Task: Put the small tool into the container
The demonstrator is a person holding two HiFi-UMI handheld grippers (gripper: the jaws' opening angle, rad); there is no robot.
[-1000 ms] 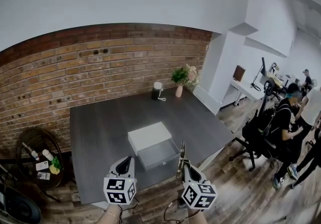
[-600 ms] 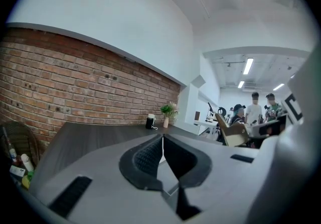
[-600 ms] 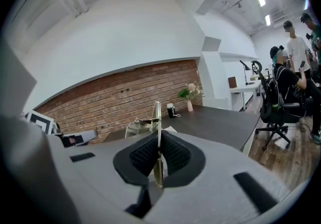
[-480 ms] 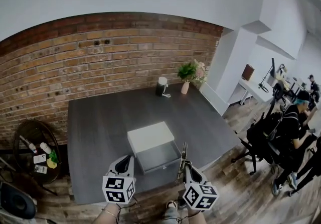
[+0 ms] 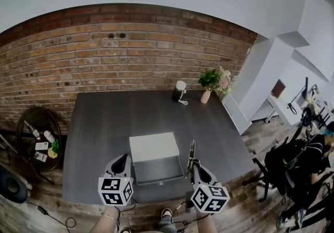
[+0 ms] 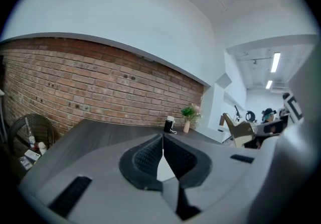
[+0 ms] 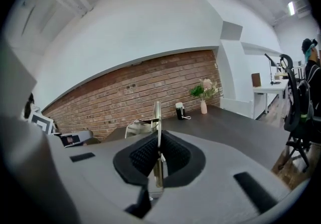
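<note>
The small tool (image 7: pixel 157 112) is hidden along its lower length between the jaws of the right hand-held gripper (image 7: pixel 158 142) (its type cannot be told), and the objects (image 5: pixel 48 136) on the round side table (image 5: pixel 21 132) are too small to identify.

No lettering, label or number is legible anywhere

Seen from above, two handheld grippers sit side by side, pointing forward. The left gripper (image 5: pixel 121 159) has its jaws closed together, empty. The right gripper (image 5: pixel 195 167) has its jaws pinched on a thin metal tool (image 5: pixel 190 152) that stands upright.
</note>
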